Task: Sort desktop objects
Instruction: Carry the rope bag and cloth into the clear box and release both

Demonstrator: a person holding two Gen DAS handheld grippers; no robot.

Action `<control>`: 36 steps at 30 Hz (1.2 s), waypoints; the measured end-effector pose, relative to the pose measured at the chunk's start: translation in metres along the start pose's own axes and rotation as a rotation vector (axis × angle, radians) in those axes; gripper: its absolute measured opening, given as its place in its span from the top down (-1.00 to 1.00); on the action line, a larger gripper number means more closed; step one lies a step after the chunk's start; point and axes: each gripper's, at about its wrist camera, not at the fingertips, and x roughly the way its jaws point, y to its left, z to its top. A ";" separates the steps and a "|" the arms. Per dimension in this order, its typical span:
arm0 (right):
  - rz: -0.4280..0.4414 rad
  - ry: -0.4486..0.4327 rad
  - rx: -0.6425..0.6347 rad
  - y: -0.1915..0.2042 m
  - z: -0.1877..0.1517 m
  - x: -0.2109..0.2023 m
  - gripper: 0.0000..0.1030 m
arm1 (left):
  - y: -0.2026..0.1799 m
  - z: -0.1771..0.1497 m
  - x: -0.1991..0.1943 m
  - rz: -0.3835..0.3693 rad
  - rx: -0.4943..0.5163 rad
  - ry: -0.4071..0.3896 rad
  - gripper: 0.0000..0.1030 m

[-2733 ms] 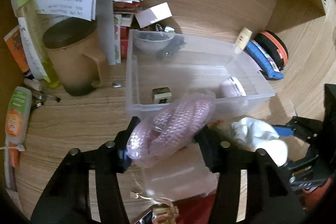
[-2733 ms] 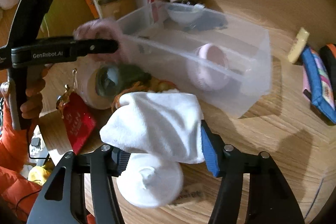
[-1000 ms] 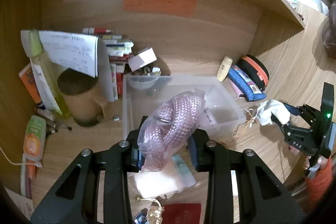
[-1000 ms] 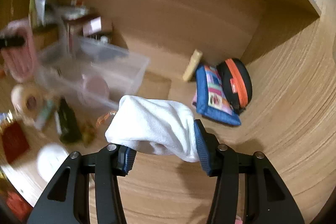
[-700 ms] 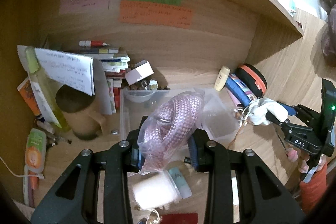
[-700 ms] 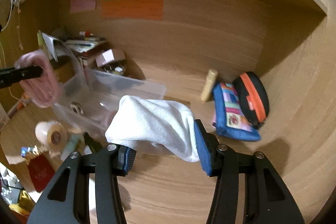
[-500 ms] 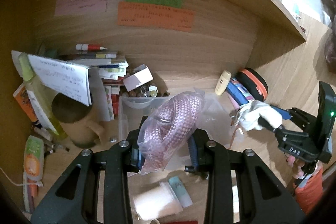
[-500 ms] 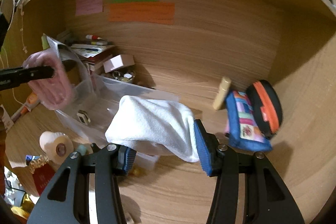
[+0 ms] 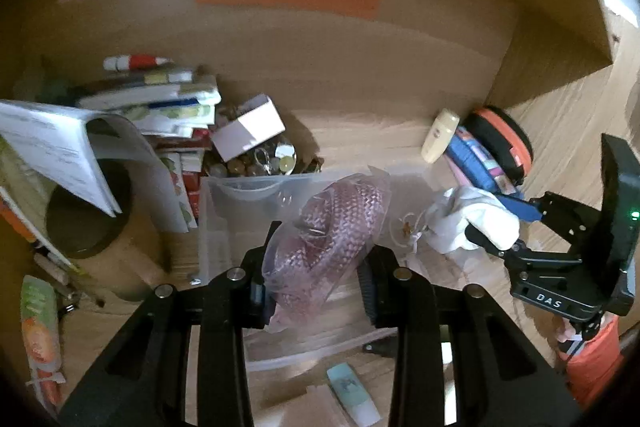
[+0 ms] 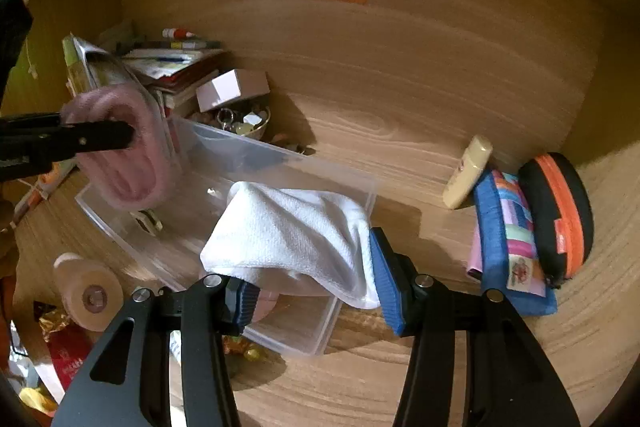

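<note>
My left gripper (image 9: 316, 283) is shut on a pink braided rope in a clear bag (image 9: 332, 231) and holds it above the clear plastic bin (image 9: 216, 211). My right gripper (image 10: 312, 291) is shut on a white cloth (image 10: 296, 231) and holds it over the bin's (image 10: 320, 163) near right part. The right gripper with the cloth (image 9: 468, 219) also shows at the right of the left wrist view. The rope bag (image 10: 124, 155) shows at the left of the right wrist view.
A tan mug (image 9: 100, 247), a book stack (image 9: 160, 107), a white box (image 9: 248, 131) and a bowl of trinkets (image 10: 240, 119) stand left and behind the bin. A cream tube (image 10: 468, 171), blue pouch (image 10: 512, 243) and black-orange case (image 10: 560, 215) lie right. A tape roll (image 10: 88, 291) lies near left.
Both grippers have risen and moved in over the bin with their loads. The right gripper swung left, so the cloth now hangs over the bin. Neither grip has changed.
</note>
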 end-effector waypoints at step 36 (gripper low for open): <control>0.002 0.085 -0.137 0.035 0.002 0.026 -0.47 | 0.010 -0.001 0.023 0.001 0.020 0.047 -0.25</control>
